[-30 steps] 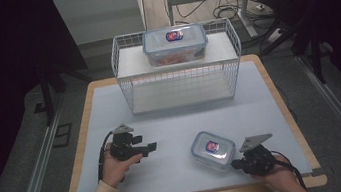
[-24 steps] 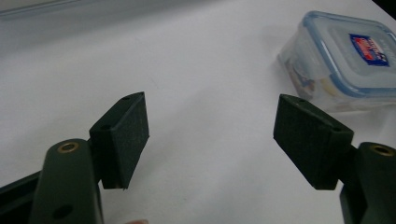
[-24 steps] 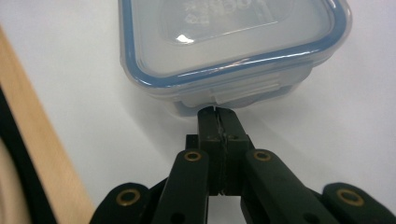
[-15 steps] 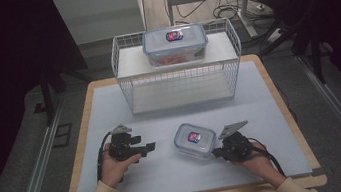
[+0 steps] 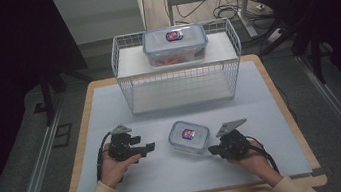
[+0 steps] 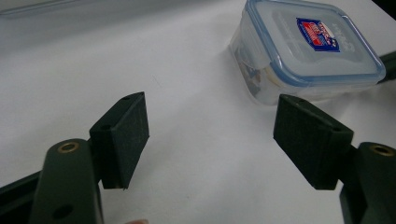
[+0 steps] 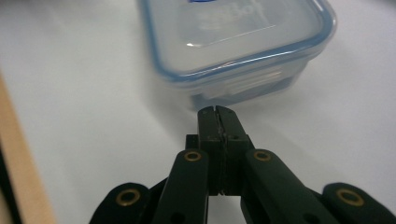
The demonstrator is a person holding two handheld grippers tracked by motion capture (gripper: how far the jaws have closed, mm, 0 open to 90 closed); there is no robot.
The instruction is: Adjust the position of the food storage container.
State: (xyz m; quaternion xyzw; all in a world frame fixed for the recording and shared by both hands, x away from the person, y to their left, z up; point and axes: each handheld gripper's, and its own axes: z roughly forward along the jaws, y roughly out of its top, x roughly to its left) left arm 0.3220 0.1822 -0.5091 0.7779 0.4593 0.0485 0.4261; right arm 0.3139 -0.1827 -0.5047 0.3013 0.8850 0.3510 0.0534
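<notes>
Currently your right gripper (image 5: 215, 149), jaws pressed together and empty, noses the small lidded container (image 5: 189, 136) at lower centre of the high view, while your left gripper (image 5: 149, 148) gapes empty; pushing harder risks skidding it askew past that opening.

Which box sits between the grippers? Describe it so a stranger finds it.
Start at the wire basket at the table's far side, then come toward the person. The small box lies on the white mat between both grippers. Unlike the larger box atop the basket, it rests on the table.
</notes>
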